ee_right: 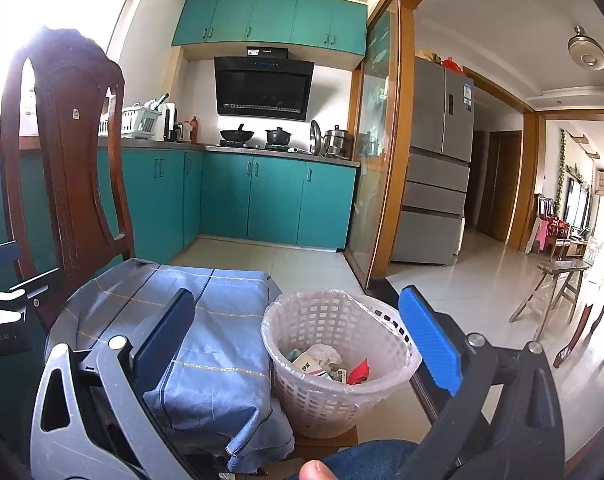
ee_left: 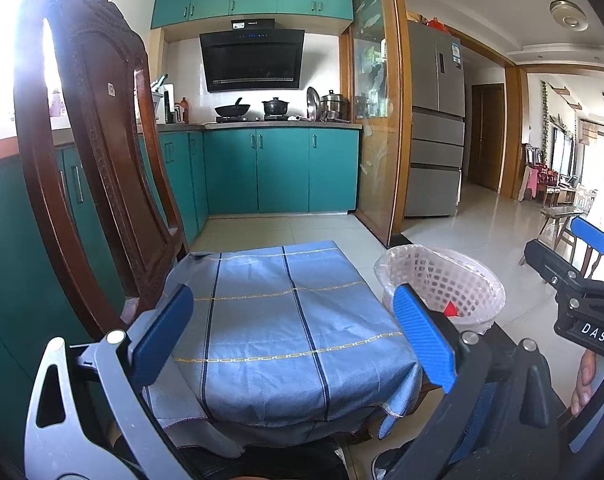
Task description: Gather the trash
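A white mesh trash basket [ee_right: 342,396] lined with a clear bag stands to the right of a small table covered by a blue cloth [ee_left: 278,328]. The basket holds crumpled paper, wrappers and a red scrap [ee_right: 359,372]. In the left wrist view the basket [ee_left: 442,280] shows at right with a red piece inside. My left gripper [ee_left: 298,340] is open and empty above the cloth. My right gripper [ee_right: 302,352] is open and empty above the basket's left rim and the cloth edge. The right gripper also shows in the left wrist view [ee_left: 582,280] at far right.
A dark wooden chair [ee_left: 90,152] stands at the left of the table. Teal kitchen cabinets [ee_left: 282,168] and a stove lie behind. A glass sliding door [ee_left: 378,128], a fridge [ee_left: 436,120] and a wooden stool [ee_right: 558,280] are at right on the tiled floor.
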The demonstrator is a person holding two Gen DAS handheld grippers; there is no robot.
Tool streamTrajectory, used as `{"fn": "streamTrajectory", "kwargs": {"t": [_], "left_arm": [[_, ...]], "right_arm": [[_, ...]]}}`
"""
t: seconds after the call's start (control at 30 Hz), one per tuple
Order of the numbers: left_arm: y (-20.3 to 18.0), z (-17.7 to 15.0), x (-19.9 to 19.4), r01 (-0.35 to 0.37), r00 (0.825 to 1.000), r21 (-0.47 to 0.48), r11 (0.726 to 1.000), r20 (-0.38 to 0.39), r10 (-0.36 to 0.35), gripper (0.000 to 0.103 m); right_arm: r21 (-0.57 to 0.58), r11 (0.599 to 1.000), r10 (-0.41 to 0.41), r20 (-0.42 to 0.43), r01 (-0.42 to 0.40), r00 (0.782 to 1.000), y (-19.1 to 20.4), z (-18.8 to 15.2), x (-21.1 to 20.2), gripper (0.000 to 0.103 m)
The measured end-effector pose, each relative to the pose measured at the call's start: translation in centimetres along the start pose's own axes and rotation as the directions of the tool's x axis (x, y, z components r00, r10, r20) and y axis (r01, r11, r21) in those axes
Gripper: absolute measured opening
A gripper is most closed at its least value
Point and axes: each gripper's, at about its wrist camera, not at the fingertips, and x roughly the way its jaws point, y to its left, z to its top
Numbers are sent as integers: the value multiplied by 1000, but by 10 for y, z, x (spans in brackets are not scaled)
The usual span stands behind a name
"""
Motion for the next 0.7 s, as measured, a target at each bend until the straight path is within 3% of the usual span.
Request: {"fn": "streamTrajectory", "kwargs": {"t": [0.7], "left_arm": [[2, -2, 2, -6, 1000, -10, 1000, -6, 6, 100]], "right_arm": [[-3, 1000, 2, -2, -2, 1000, -1, -2, 1, 100]]}}
